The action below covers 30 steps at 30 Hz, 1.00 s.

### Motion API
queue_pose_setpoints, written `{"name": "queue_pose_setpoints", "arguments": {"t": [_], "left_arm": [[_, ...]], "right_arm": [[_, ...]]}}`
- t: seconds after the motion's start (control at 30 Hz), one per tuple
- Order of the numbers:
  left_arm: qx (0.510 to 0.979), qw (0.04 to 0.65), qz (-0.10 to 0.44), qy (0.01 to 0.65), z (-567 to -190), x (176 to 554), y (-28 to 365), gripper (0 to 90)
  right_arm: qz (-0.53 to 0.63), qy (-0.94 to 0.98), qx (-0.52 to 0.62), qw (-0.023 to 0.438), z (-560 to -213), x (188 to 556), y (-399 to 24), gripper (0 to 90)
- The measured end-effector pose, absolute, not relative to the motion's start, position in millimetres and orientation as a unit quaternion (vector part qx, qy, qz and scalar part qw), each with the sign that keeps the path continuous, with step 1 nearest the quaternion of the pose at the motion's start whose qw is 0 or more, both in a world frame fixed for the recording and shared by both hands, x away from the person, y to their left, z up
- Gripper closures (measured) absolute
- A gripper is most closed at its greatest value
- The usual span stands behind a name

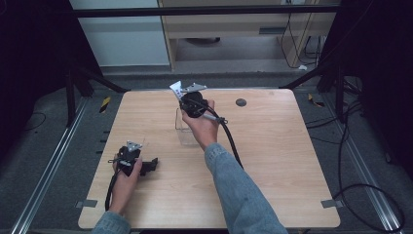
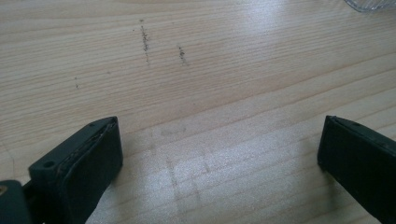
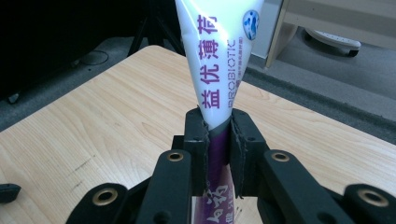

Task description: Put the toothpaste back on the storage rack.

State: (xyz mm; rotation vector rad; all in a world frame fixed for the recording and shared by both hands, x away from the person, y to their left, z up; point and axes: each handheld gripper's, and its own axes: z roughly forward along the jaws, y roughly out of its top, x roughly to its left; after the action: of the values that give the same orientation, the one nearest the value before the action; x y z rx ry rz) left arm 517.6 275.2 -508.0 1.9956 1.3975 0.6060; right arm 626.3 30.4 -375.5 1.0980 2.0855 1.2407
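Observation:
My right gripper [image 3: 218, 127] is shut on a white and purple toothpaste tube [image 3: 218, 51] printed with "PROBIOTIC", which sticks up past the jaws with its flat crimped end away from me. In the high view the right gripper [image 1: 183, 99] is raised over the far middle of the table, and the tube [image 1: 176, 87] shows as a white tip. Just under the hand stands a clear plastic cup [image 1: 183, 127]. My left gripper [image 1: 154, 164] rests low at the near left of the wooden table [image 1: 272, 161]. Its jaws [image 2: 219, 154] stand wide open over bare wood.
A small black round mark [image 1: 240, 102] sits near the table's far edge. The rim of a clear thing [image 2: 371, 3] shows at the top right of the left gripper view. Dark frame legs, rails and cables lie on the floor around the table.

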Motion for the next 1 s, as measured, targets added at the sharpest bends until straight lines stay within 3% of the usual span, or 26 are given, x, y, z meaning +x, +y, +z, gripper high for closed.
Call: {"name": "queue_pose_setpoints", "arguments": {"t": [1.0], "left_arm": [[0.757, 0.309, 0.229, 0.528, -507.9, 517.6, 275.4, 0.0]], "right_arm": [[0.441, 0.77, 0.395, 0.236, -392.5, 618.0, 37.3, 78.9]]}}
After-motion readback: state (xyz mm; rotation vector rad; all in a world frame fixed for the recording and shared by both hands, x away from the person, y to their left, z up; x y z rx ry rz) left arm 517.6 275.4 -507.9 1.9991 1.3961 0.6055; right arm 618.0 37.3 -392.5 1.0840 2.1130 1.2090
